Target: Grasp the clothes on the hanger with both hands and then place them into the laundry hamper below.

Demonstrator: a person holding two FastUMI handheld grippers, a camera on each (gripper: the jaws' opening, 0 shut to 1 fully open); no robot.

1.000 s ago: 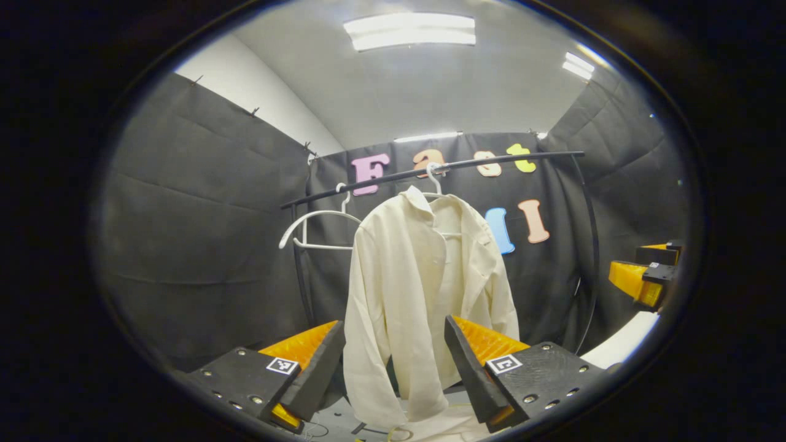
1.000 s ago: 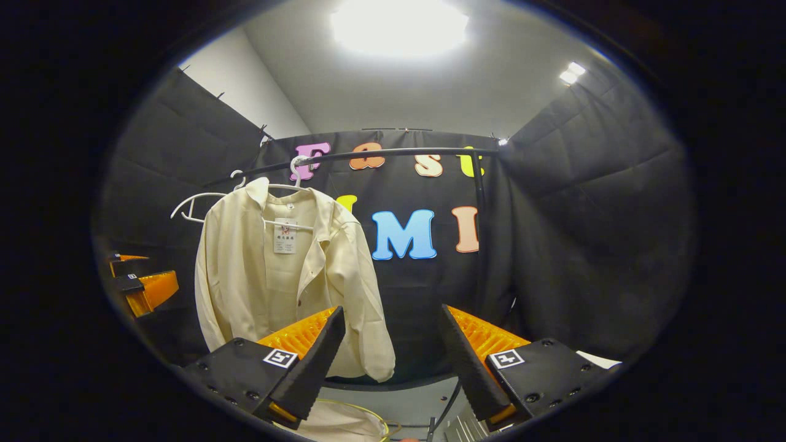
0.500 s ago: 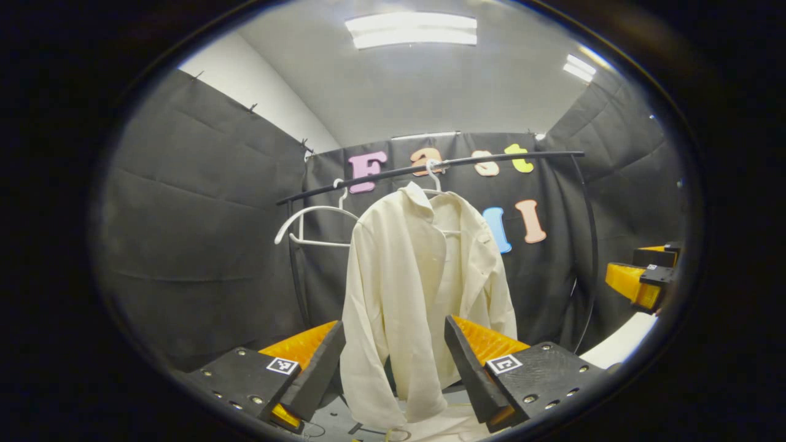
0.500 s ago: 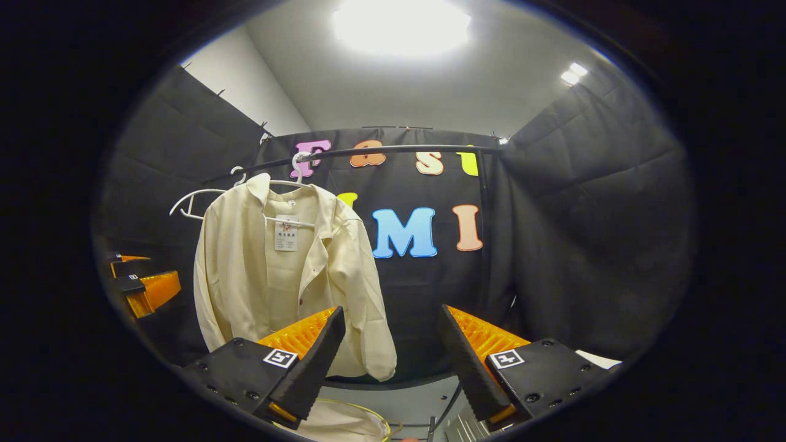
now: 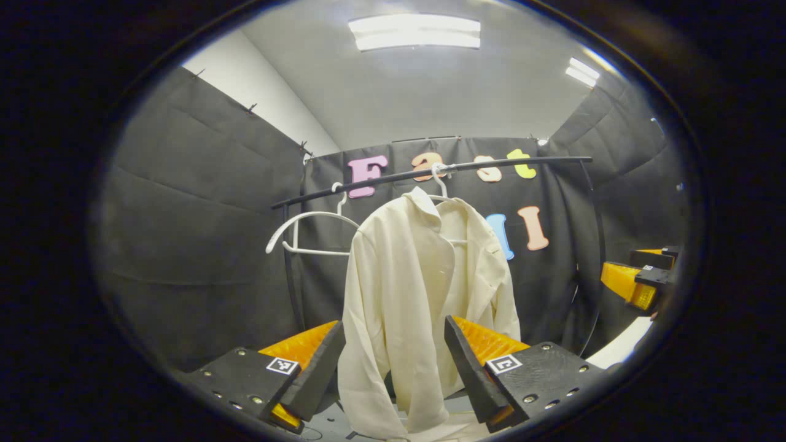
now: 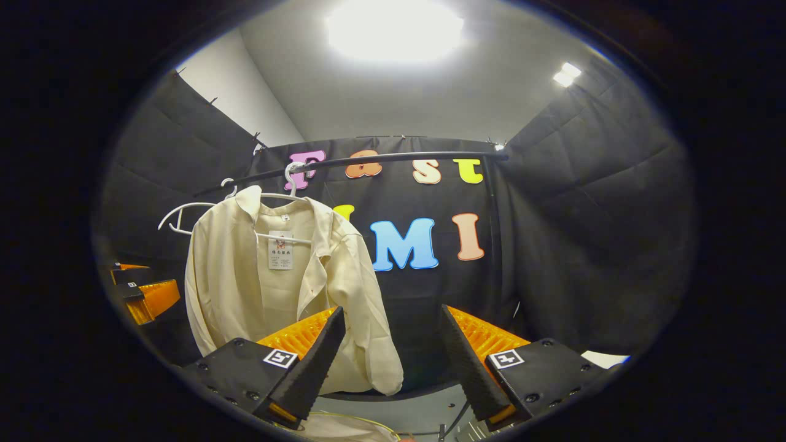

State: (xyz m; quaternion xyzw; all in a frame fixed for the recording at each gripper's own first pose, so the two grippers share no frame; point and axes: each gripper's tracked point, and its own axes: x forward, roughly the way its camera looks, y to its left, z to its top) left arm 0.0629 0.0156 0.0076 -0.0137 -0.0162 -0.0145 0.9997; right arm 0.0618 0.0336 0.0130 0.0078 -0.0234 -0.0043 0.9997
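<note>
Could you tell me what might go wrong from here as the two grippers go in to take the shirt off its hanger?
1. The shirt hangs open-fronted on a white hanger hooked over the rail; a downward pull could drag the hanger off too.
2. An empty hanger hangs close beside it, so the open left gripper might snag it.
3. The open right gripper points beside the shirt and may close on air.

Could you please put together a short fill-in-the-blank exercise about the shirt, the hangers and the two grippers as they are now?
1. The cream shirt hangs on a white ____ hooked over the black rail.
2. Beside it, the second hanger carries ____ clothes.
3. The left gripper and right gripper both have their fingers ____.

Missing words: hanger; no; open
</note>
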